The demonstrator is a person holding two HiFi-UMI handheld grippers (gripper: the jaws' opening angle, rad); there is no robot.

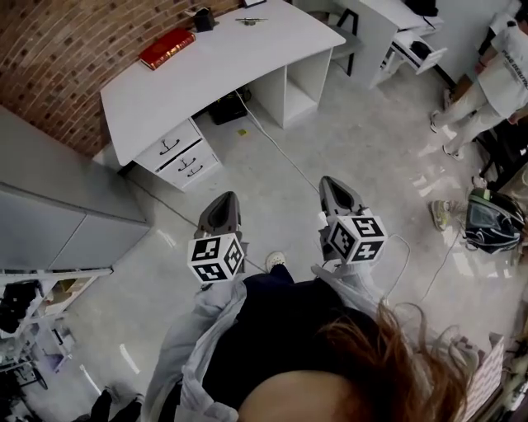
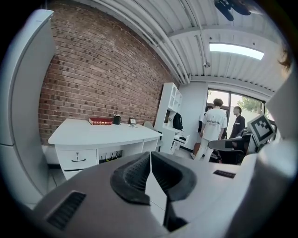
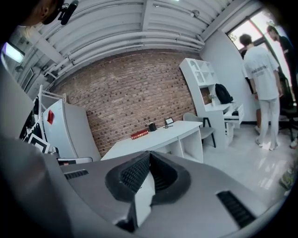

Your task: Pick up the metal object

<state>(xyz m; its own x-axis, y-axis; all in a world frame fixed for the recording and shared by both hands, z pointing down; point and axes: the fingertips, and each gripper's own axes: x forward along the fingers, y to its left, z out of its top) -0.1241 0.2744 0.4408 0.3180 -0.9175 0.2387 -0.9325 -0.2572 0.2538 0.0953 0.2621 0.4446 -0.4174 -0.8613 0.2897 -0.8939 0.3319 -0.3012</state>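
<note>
Across the room on the white desk (image 1: 247, 62), up by the brick wall, lies the metal object (image 1: 250, 21), small and silvery. A black pot (image 1: 204, 18) sits just beside it, and a red book (image 1: 167, 48) lies further along the same edge. The object is well apart from both tools, with a stretch of pale floor (image 1: 355, 132) in between. On the left hand-held gripper (image 1: 226, 198) the jaws are pressed together with nothing between them. It's the same on the right hand-held gripper (image 1: 328, 181): jaws fully closed and empty. The two are held side by side in front of the person's chest, at much the same height, with the marker cubes facing up toward the head view. Both noses point toward the desk and tip slightly downward. In each gripper view the desk sits straight ahead beyond the closed tips, with the red book showing on top.
</note>
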